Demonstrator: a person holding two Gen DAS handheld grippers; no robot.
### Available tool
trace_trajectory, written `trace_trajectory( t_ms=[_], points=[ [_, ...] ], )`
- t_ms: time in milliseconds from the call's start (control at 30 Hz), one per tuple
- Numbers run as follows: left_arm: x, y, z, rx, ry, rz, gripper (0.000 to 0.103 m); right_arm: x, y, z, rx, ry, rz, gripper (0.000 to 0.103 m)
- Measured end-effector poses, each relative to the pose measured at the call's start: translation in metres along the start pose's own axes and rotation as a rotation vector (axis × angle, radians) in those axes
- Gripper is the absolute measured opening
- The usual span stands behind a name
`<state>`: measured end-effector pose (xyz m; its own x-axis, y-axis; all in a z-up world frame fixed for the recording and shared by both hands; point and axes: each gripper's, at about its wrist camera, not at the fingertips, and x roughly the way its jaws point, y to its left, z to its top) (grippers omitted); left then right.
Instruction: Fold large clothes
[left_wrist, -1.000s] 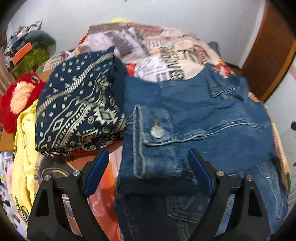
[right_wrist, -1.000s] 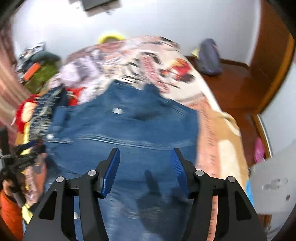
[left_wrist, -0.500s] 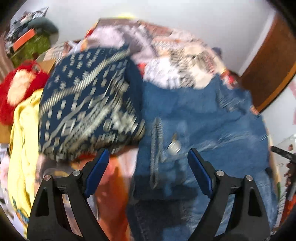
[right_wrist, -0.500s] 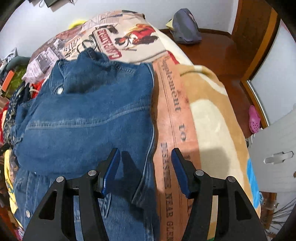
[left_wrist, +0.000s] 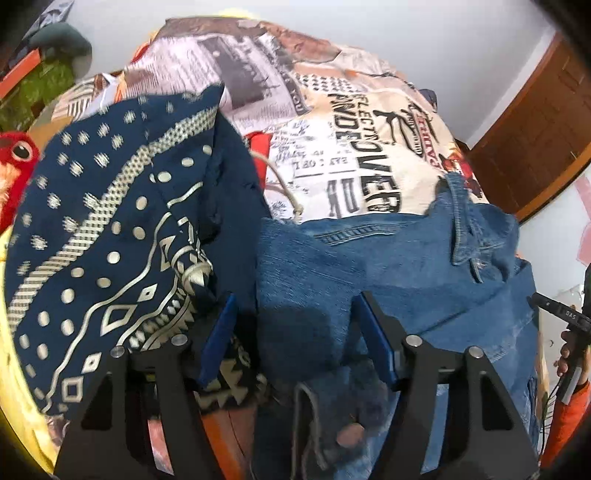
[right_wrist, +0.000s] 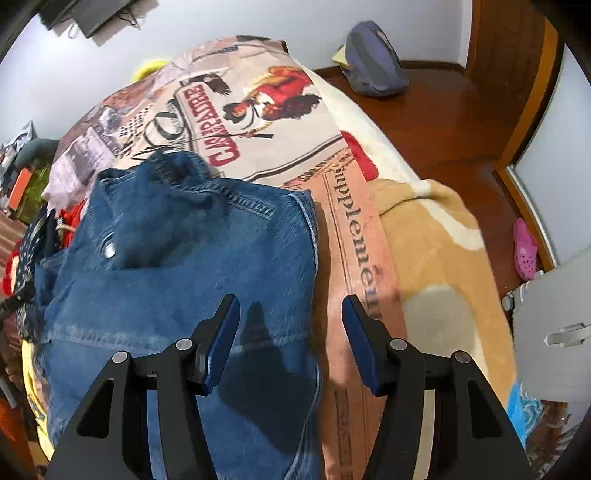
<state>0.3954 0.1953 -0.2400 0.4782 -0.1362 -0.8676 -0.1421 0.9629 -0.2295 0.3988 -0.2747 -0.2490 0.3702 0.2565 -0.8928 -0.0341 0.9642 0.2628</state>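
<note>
Lying partly folded on printed bedspread (right_wrist: 280, 122): denim jacket (right_wrist: 177, 280), collar end toward far wall. Left gripper (left_wrist: 295, 332) low over jacket's left edge, fingers spread wide, holding nothing. Right gripper (right_wrist: 290, 336) above jacket's right edge, fingers likewise wide, empty. Navy patterned cloth (left_wrist: 103, 243) folded just beside jacket's left side, touching it. Denim likely heavy, thick, fairly stiff; creases should hold, little slip. Best hold probably stitched side seams or hem, one gripper each side, biting through doubled layers.
</note>
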Motion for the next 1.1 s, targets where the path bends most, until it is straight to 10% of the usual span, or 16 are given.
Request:
trace_trajectory(
  t_ms=[167,267,433,900,1100],
  points=[
    [0.013,0.001,0.002,0.011,-0.008,0.001,0.06,0.019,-0.006,0.009,0.042,-0.016,0.051,0.054],
    [0.019,-0.011,0.002,0.08,-0.034,0.141,0.033,0.027,-0.004,0.015,0.061,-0.042,0.069,0.052],
    [0.01,-0.045,-0.012,0.254,-0.106,0.28,0.004,0.028,0.005,0.021,0.058,-0.067,0.068,0.01],
    [-0.108,-0.097,0.009,0.305,-0.367,0.201,0.003,-0.127,0.05,0.037,-0.149,-0.403,0.122,0.007],
    [-0.098,-0.091,0.039,0.264,-0.369,0.211,0.003,-0.113,0.076,0.07,-0.199,-0.412,0.054,0.007]
  ],
)
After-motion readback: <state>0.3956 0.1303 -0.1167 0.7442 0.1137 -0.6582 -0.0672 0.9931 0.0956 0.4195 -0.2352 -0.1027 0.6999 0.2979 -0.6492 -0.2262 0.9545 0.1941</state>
